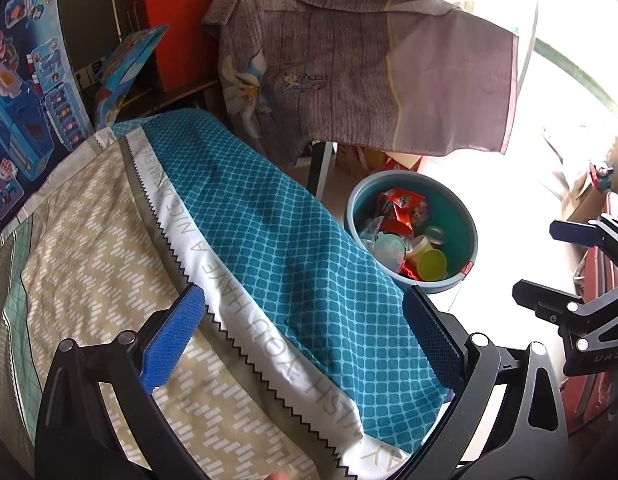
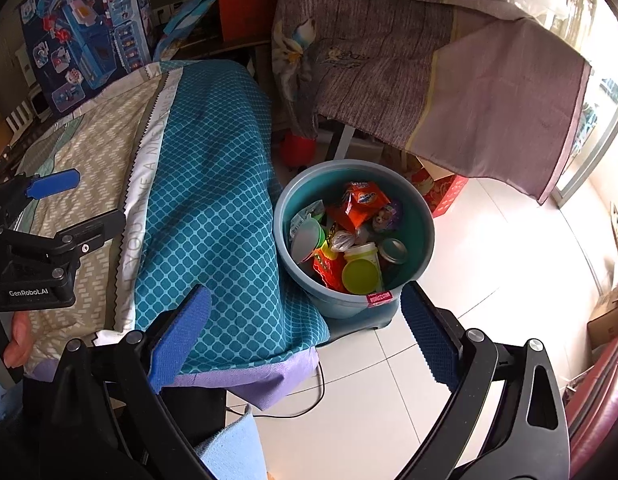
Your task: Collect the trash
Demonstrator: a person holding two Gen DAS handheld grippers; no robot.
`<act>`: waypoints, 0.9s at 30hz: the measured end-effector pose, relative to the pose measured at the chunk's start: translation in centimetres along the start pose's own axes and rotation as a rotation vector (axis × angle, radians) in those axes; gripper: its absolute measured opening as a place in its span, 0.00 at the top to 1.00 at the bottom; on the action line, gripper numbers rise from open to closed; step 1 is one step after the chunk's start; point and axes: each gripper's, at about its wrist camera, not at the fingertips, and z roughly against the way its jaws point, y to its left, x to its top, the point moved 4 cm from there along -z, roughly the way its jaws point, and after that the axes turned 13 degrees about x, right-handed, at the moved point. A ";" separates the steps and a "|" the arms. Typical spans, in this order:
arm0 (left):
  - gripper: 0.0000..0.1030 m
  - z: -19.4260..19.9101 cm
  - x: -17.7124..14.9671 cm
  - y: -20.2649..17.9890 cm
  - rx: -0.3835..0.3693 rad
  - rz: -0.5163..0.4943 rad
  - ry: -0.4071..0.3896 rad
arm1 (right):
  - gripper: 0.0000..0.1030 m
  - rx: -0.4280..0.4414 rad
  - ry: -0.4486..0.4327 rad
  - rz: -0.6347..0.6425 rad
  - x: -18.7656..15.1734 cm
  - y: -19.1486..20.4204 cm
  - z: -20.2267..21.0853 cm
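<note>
Left tongs [image 1: 305, 340] spread wide, right tongs [image 2: 305, 336] spread wide, both empty, angled downward

This is a lived-in home, a bedroom or child's room. A desk draped in a teal lattice-print and beige patterned cotton sheet [image 1: 269, 216] stands beside a large blue toy-set box [image 2: 85, 28]. A mauve-and-grey cloth with a cartoon print [image 2: 429, 60] hangs over furniture. On the glossy white floor tiles [image 2: 489, 280] sits a round teal plastic bin [image 2: 421, 216] holding snack wrappers and tubs.
</note>
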 end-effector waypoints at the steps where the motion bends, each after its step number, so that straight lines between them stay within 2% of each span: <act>1: 0.04 0.0 -0.1 -0.1 0.001 0.000 0.002 | 0.11 0.000 0.000 0.002 -0.1 0.0 0.1; 27: 0.04 -1.0 -1.0 -0.5 0.016 0.002 0.033 | 0.11 0.005 0.008 -0.023 -1.1 -1.0 -0.2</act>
